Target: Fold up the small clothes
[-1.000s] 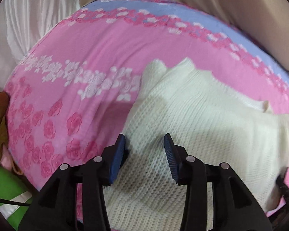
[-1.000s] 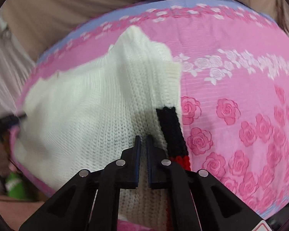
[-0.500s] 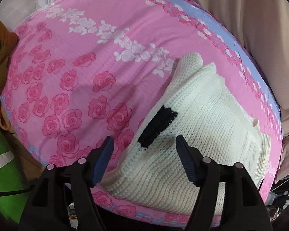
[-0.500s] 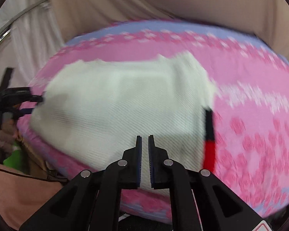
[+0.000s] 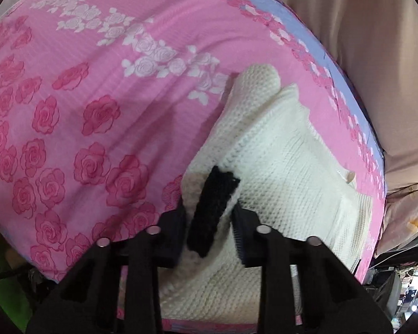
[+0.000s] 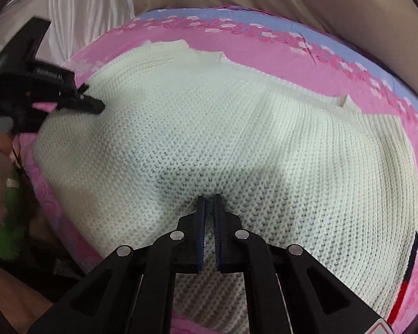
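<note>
A cream knit garment (image 5: 287, 172) lies spread on a pink rose-print sheet (image 5: 97, 111). Its near left corner carries a black knitted strip (image 5: 211, 211), and that corner is bunched up between the fingers of my left gripper (image 5: 209, 222), whose jaws are closing and pinch it. In the right wrist view the knit (image 6: 237, 139) fills the middle, with black and red trim (image 6: 409, 267) at its right edge. My right gripper (image 6: 209, 203) is shut, its tips down on the knit, which puckers around them. The left gripper (image 6: 94, 105) shows at the knit's far left corner.
Beige drapery (image 5: 362, 41) hangs behind the sheet's blue border (image 6: 334, 41), white cloth (image 6: 92, 5) at the back left. A green object (image 6: 2, 236) and a hand (image 6: 0, 144) sit off the near left edge. Clutter lies past the right edge (image 5: 398, 278).
My left gripper opened wide, came down over the black strip and closed onto that corner, bunching it. The right gripper, shut throughout, swept left from the black-red trim to the knit's middle.
</note>
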Available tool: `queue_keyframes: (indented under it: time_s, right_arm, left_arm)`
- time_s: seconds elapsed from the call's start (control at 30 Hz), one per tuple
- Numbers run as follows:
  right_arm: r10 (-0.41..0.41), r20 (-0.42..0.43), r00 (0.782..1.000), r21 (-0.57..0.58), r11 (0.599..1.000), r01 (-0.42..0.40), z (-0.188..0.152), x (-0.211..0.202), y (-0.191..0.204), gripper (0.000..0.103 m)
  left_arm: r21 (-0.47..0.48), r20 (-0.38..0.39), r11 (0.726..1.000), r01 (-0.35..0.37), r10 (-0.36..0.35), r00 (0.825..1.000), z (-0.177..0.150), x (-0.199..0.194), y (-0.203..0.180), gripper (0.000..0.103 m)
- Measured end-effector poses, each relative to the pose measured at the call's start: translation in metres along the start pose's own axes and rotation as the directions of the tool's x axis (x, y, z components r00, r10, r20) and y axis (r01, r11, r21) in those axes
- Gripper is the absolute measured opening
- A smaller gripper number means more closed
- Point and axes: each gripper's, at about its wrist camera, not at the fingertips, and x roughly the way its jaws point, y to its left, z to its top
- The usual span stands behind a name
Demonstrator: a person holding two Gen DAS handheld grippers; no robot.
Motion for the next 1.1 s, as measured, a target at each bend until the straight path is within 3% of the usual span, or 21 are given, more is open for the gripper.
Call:
queue_keyframes:
  time_s: [0.13, 0.23, 0.43, 0.57, 0.63, 0.7, 0.77, 0.87, 0.93, 1.0, 1.1]
  right_arm:
    - [0.029, 0.011, 1.000, 0.033, 0.999, -0.030, -0.004, -0.005, -0.007, 0.004]
    - [0.075, 0.038, 0.996, 0.093, 0.993, -0.079, -0.009, -0.015, -0.022, 0.004]
    - [0.082, 0.099, 0.992, 0.192, 0.976, -0.100, -0.027, -0.049, -0.063, 0.005]
    - [0.061, 0.120, 0.991, 0.299, 0.950, -0.094, -0.063, -0.084, -0.106, 0.009]
    - [0.037, 0.103, 0.994, 0.344, 0.936, -0.070, -0.084, -0.095, -0.124, 0.010]
    - [0.006, 0.075, 0.997, 0.380, 0.924, -0.034, -0.105, -0.104, -0.142, 0.012]
    - [-0.010, 0.076, 0.997, 0.410, 0.912, -0.022, -0.117, -0.116, -0.155, 0.024]
    - [-0.015, 0.128, 0.992, 0.423, 0.905, -0.041, -0.117, -0.135, -0.164, 0.049]
    - [0.026, 0.158, 0.987, 0.407, 0.909, -0.089, -0.106, -0.138, -0.161, 0.056]
    - [0.074, 0.167, 0.983, 0.391, 0.910, -0.135, -0.093, -0.134, -0.156, 0.059]
    - [0.121, 0.172, 0.978, 0.381, 0.907, -0.180, -0.074, -0.127, -0.146, 0.061]
  left_arm:
    - [0.044, 0.039, 0.997, 0.062, -0.064, 0.997, -0.003, -0.026, -0.023, 0.019]
    - [0.141, 0.076, 0.984, 0.105, -0.117, 0.990, -0.014, -0.055, -0.064, 0.019]
    - [0.358, 0.053, 0.918, 0.171, -0.203, 0.978, -0.058, -0.074, -0.179, 0.019]
    - [0.481, -0.027, 0.862, 0.161, -0.169, 0.985, -0.101, -0.030, -0.249, 0.020]
    - [0.550, -0.031, 0.829, 0.098, -0.097, 0.995, -0.126, 0.003, -0.272, 0.027]
    - [0.585, -0.062, 0.809, 0.055, -0.023, 0.998, -0.142, 0.030, -0.284, 0.028]
    - [0.540, -0.086, 0.837, 0.086, -0.046, 0.995, -0.147, 0.026, -0.278, 0.028]
    - [0.537, 0.010, 0.839, 0.082, -0.104, 0.995, -0.143, -0.014, -0.268, 0.063]
    - [0.521, 0.085, 0.852, 0.049, -0.109, 0.990, -0.135, -0.038, -0.256, 0.083]
    - [0.479, 0.139, 0.878, 0.015, -0.093, 0.986, -0.120, -0.058, -0.233, 0.083]
    - [0.419, 0.185, 0.904, -0.087, 0.008, 0.983, -0.100, -0.062, -0.204, 0.083]
